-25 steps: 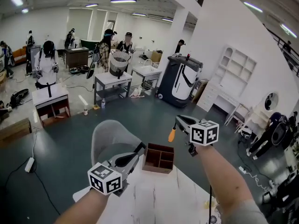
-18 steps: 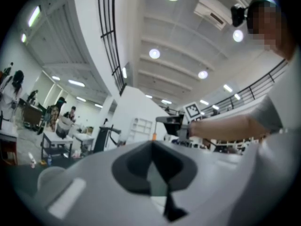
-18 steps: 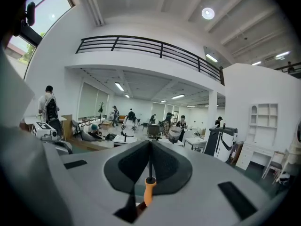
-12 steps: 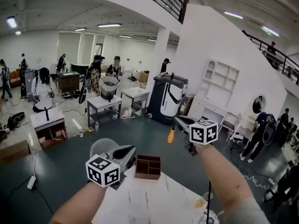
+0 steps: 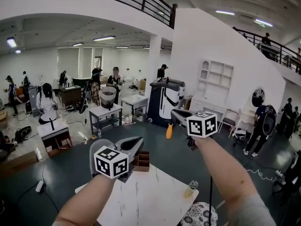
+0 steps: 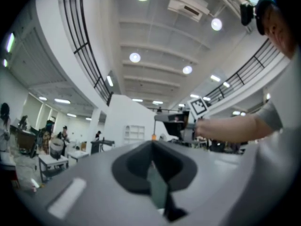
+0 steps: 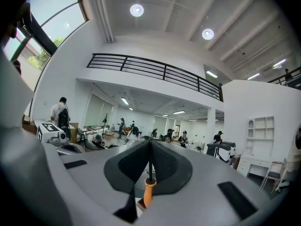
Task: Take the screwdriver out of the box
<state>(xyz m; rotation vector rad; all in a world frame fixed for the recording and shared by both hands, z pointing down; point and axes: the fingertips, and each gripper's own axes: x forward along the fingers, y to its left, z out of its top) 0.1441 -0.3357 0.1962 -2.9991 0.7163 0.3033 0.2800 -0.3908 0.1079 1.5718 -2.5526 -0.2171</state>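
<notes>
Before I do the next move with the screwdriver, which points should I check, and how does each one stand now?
1. Screwdriver clamped in right gripper: ok, jaws shut on its shaft.
2. Screwdriver out of the box: ok, it is held in the air, apart from the box.
3. Left gripper free: ok, jaws together, nothing between them.
4. Bare spot on the table for setting it down: ok.
5. Other things in the box: cannot tell, the left gripper hides part of it.

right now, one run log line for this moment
left gripper: shut, empty | right gripper: shut on orange-handled screwdriver, clear of box | brown wooden compartment box: on white marble table
</notes>
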